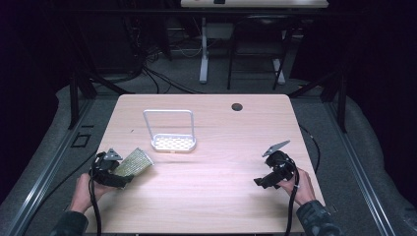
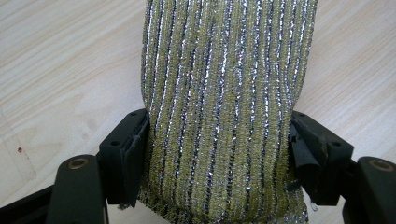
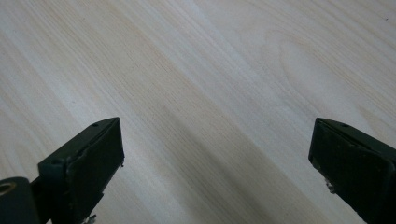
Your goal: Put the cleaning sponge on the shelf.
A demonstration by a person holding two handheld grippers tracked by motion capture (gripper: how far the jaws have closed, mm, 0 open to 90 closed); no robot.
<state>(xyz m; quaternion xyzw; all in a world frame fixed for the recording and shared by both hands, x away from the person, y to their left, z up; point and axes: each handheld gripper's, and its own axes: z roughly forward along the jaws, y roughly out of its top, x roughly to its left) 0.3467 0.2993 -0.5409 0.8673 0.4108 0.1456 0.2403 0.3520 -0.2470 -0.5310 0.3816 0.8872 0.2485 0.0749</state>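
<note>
Left hand-held gripper point(image 2: 217, 154) clamps a glittery scouring pad point(image 2: 224, 102) above the worktop point(image 1: 216, 196); right hand-held gripper point(image 3: 217, 172) gapes empty; the white rack point(image 1: 173, 142) awaits, apparently unfilled.

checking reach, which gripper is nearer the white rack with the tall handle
Left. The left gripper, shut on the sponge, sits just left of and below the rack; the right gripper is farther off to its right.

The right gripper point(image 3: 217, 154) has its two black jaws spread wide apart, with bare pale wooden table point(image 3: 210, 84) beneath and ahead of them.
</note>
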